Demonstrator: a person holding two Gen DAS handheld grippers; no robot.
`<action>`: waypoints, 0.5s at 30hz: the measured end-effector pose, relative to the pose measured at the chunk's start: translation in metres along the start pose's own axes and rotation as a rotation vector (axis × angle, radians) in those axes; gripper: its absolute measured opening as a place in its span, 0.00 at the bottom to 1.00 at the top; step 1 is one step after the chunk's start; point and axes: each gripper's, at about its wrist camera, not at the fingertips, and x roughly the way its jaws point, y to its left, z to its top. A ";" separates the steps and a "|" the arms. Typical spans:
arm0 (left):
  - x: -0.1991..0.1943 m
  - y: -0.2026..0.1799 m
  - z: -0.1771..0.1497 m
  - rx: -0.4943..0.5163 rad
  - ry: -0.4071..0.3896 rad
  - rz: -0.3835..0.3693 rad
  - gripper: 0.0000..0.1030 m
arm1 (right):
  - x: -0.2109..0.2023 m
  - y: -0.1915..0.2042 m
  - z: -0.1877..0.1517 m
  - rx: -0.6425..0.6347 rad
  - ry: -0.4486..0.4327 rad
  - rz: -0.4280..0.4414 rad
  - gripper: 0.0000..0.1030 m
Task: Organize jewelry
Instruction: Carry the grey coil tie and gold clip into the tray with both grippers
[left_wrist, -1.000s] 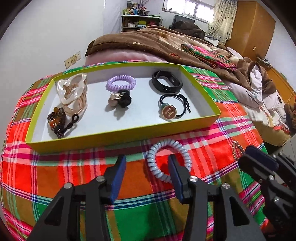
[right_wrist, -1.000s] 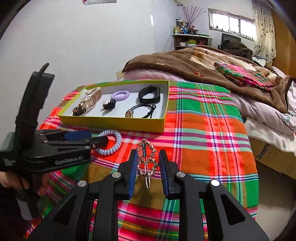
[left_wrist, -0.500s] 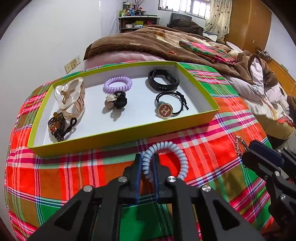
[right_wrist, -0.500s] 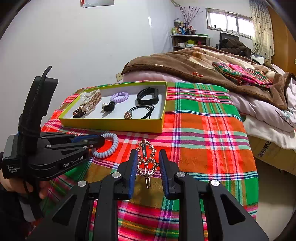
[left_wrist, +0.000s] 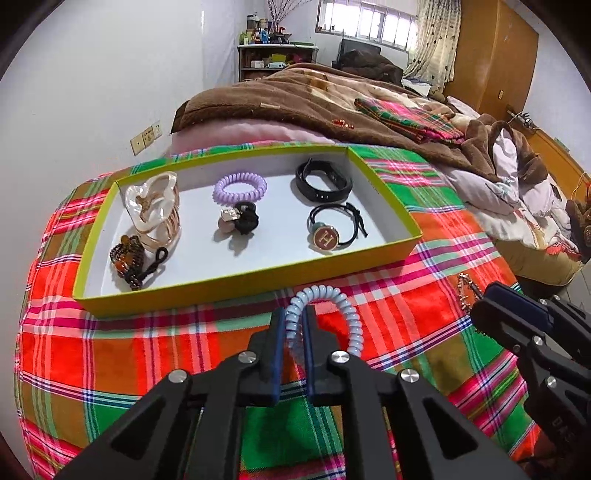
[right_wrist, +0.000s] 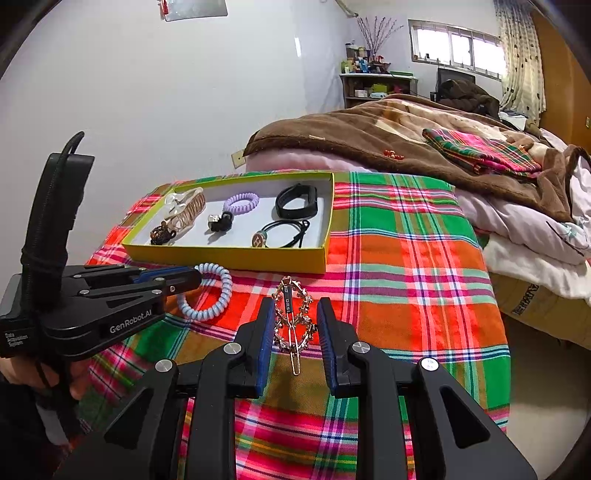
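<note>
My left gripper (left_wrist: 293, 314) is shut on the left side of a pale blue spiral hair tie (left_wrist: 351, 317), just in front of the yellow-green tray (left_wrist: 240, 280). The rest of the coil rests on the plaid cloth. In the right wrist view the left gripper (right_wrist: 192, 277) holds the same hair tie (right_wrist: 218, 306). My right gripper (right_wrist: 294, 306) is shut on a gold jewelled hair clip (right_wrist: 288, 302), whose pin end points toward me. In the left wrist view the right gripper (left_wrist: 487, 301) and clip (left_wrist: 464, 291) sit at the right.
The tray (right_wrist: 229, 254) holds a purple spiral tie (left_wrist: 240, 188), a black band (left_wrist: 323, 181), an H-charm tie (left_wrist: 327, 236), a pearly claw clip (left_wrist: 153, 206) and a beaded tie (left_wrist: 129, 258). A bed with a brown blanket (left_wrist: 314, 96) lies behind. The cloth drops off at the right edge.
The left jaws have closed from wide open onto the blue hair tie, and the left gripper has tilted up slightly. The right gripper and the hair clip have not moved.
</note>
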 end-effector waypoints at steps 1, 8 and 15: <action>-0.003 0.001 0.001 -0.003 -0.006 0.000 0.10 | -0.001 0.000 0.001 -0.001 -0.002 0.000 0.23; -0.019 0.011 0.013 -0.018 -0.046 -0.003 0.10 | -0.008 0.006 0.013 -0.009 -0.027 0.009 0.23; -0.028 0.031 0.033 -0.046 -0.079 -0.004 0.10 | -0.007 0.011 0.031 -0.005 -0.047 0.023 0.23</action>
